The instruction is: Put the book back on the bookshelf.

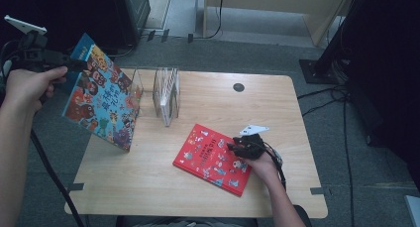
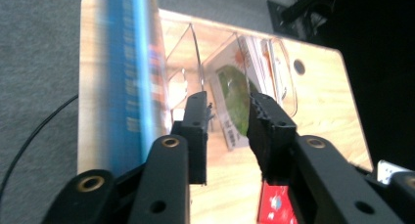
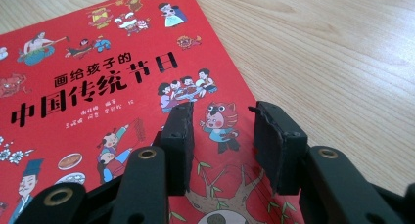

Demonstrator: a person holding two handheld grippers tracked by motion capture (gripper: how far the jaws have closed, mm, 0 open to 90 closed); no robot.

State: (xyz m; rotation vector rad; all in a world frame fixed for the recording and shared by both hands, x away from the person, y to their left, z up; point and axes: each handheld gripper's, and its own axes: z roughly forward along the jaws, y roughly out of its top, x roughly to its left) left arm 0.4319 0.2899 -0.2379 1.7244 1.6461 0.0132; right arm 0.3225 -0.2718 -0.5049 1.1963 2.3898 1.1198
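While the left gripper (image 1: 74, 64) hovers at the top edge of the blue book (image 1: 101, 95), which stands tilted on the surface (image 1: 148, 182) against a clear rack (image 1: 166, 94), its jaws are released, the blurred book beside them. The right gripper (image 3: 220, 136) rests parted over the flat red book (image 1: 213, 158), clamping nothing. Rack contents are hard to make out.

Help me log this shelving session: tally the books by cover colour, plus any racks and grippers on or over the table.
Blue-covered book: 1, tilted on its edge at the table's left
Red-covered book: 1, flat on the table
Book with a green picture, standing in the rack: 1
Clear book rack: 1
Grippers: 2, left gripper, right gripper
Total: 6
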